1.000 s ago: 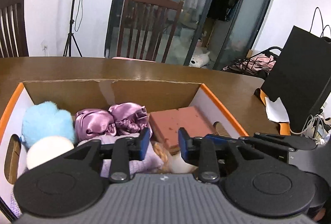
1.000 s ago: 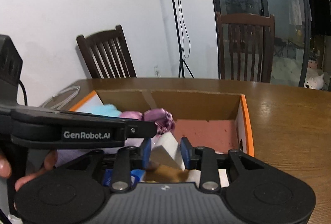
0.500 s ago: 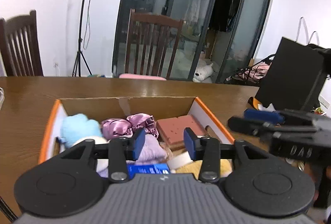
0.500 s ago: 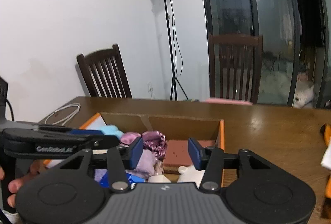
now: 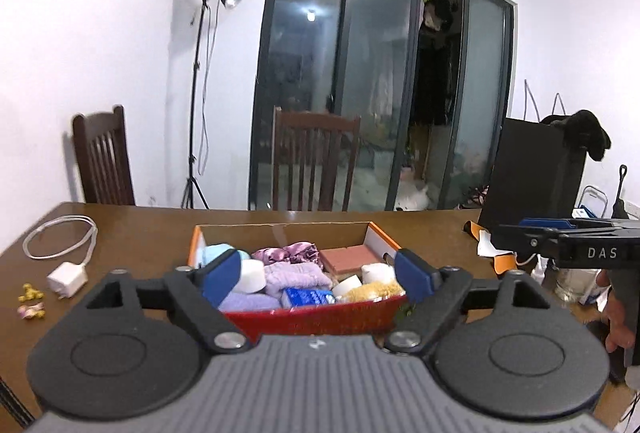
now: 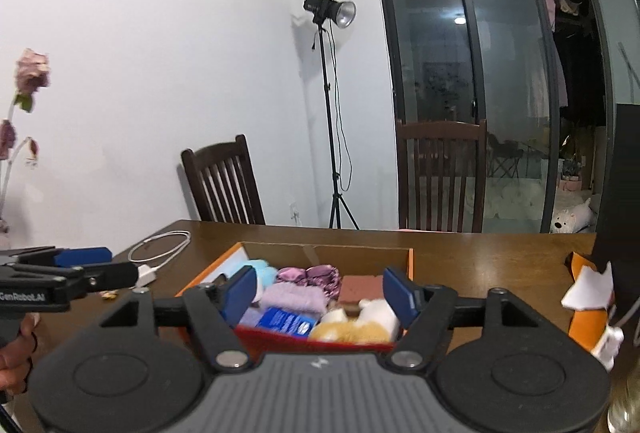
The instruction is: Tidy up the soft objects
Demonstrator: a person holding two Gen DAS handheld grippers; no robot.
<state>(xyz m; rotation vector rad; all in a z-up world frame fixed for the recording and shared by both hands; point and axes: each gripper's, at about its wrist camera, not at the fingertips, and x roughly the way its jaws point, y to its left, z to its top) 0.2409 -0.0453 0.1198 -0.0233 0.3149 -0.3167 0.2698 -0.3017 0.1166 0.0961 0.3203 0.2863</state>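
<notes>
An open cardboard box (image 5: 308, 317) with orange rims and a red front wall sits on the brown table; it also shows in the right wrist view (image 6: 328, 249). It holds soft things: a light blue plush (image 5: 216, 253), purple satin scrunchies (image 5: 286, 253), lilac fluffy cloth (image 5: 292, 275), a terracotta pad (image 5: 348, 257), a blue packet (image 5: 308, 298) and a yellow plush (image 6: 352, 329). My left gripper (image 5: 318, 275) is open and empty, held back above the box's near side. My right gripper (image 6: 320, 293) is open and empty, also above the near side.
A white charger with a coiled cable (image 5: 66, 253) and small trinkets (image 5: 30, 299) lie on the table at left. A black bag (image 5: 532, 185) stands at right with orange-white paper (image 6: 588, 297) beside it. Two wooden chairs (image 5: 312, 161) stand behind the table, and a light stand (image 6: 332, 113).
Both grippers have pulled back and up from the box and opened wider. The whole box and more of the table now show.
</notes>
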